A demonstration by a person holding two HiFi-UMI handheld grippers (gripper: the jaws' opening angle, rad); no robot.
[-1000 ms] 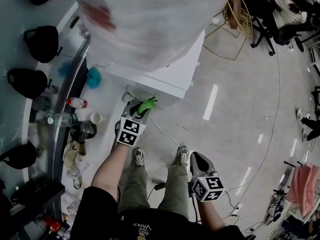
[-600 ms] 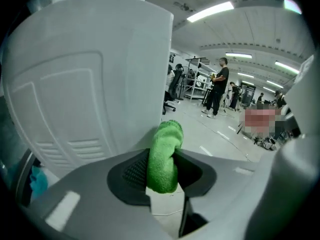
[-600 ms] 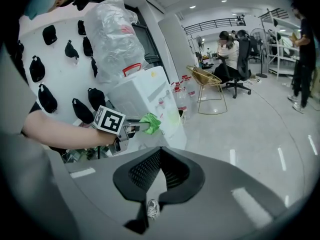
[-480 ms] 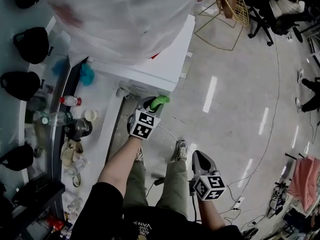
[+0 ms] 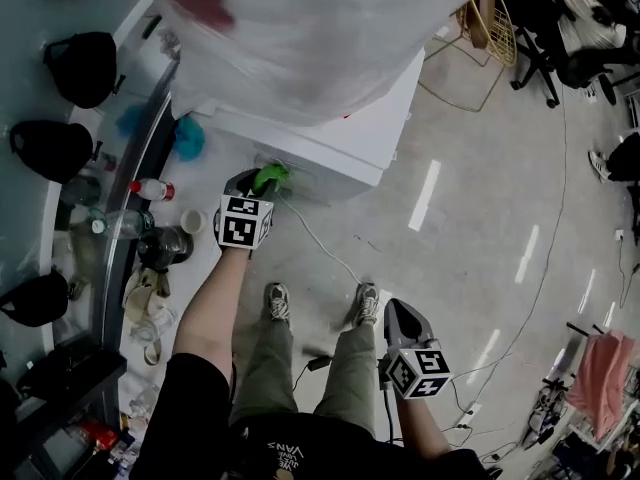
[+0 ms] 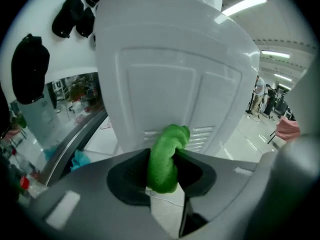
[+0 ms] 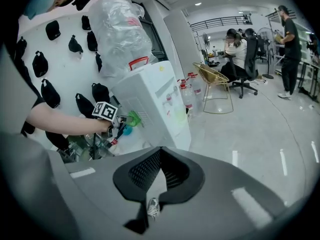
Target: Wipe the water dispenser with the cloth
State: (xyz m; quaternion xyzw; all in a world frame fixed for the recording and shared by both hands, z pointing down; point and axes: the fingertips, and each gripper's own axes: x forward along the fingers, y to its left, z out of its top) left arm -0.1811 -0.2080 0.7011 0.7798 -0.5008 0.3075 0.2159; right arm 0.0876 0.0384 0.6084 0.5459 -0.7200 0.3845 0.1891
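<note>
Green cloth [image 6: 165, 156] is clamped between the closed jaws of the left gripper [image 5: 250, 190]. Its free end is pressed to the vented lower panel of the water dispenser [image 6: 170, 69]. Held this way, the fabric rather than the claw meets the plastic. Right gripper [image 5: 398, 318] hangs well clear of the dispenser, nearer the person, jaws together with nothing in them; judged idle. Against half a second ago, the cloth has travelled leftward along the dispenser's base. The right gripper has not shifted.
</note>
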